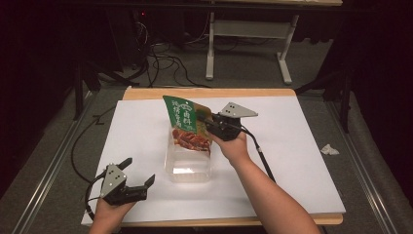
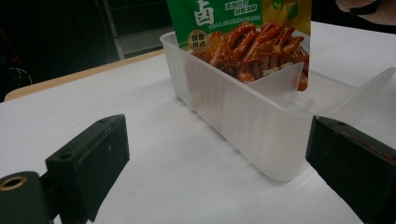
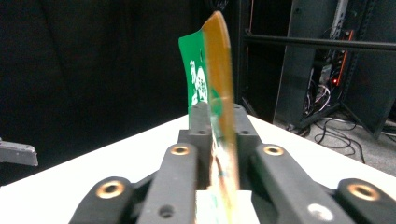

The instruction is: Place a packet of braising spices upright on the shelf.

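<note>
A green snack pouch (image 1: 185, 122) with a picture of browned food stands tilted in a clear plastic tub (image 1: 189, 170) near the middle of the white table top. My right gripper (image 1: 200, 119) reaches in from the right and is shut on the pouch's upper right edge. In the right gripper view the pouch (image 3: 217, 84) rises edge-on between the two jaws of that gripper (image 3: 219, 116). My left gripper (image 1: 140, 170) rests open at the table's front left, apart from the tub. The left gripper view looks between its wide jaws at the tub (image 2: 233, 121) and the pouch (image 2: 243, 32) inside it.
The white sheet (image 1: 292, 146) covers a wooden table top. A crumpled white scrap (image 1: 329, 149) lies on the floor to the right. Cables (image 1: 160, 63) and a desk frame (image 1: 248, 29) stand on the floor behind the table.
</note>
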Demonstrator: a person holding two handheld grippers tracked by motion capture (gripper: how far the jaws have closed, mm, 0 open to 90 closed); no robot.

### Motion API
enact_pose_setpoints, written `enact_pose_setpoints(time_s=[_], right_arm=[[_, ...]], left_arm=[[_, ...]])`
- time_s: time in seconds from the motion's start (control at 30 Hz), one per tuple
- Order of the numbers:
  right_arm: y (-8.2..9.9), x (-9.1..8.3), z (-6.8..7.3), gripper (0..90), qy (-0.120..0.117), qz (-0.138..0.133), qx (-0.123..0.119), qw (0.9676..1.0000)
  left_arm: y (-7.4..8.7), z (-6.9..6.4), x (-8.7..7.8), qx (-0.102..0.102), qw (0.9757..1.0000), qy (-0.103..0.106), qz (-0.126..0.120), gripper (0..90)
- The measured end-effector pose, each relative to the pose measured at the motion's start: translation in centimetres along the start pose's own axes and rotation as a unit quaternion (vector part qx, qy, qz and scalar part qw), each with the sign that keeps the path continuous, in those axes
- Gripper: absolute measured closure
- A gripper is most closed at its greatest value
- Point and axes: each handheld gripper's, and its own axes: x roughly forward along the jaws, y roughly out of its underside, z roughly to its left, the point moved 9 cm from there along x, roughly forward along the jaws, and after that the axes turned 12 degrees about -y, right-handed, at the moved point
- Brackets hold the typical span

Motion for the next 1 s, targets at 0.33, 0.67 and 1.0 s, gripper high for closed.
enact_pose_setpoints(time_s=[0.33,0.67,1.0], right_arm=[[0.2,-0.3,-0.4,37.3,-0.002,0.025,0.015,0.9996],[-0.1,-2.9,-1.1,15.2,0.024,0.027,0.026,0.999],[0.5,-6.7,-1.0,13.9,0.039,0.027,0.024,0.9986]], left_arm=[[0.1,0.0,0.1,0.0,1.0,0.001,0.001,6.6],[0.2,0.1,0.2,-0.001,1.0,0.001,0.006,6.6],[0.5,0.3,0.3,-0.002,0.9999,-0.006,0.013,6.6]])
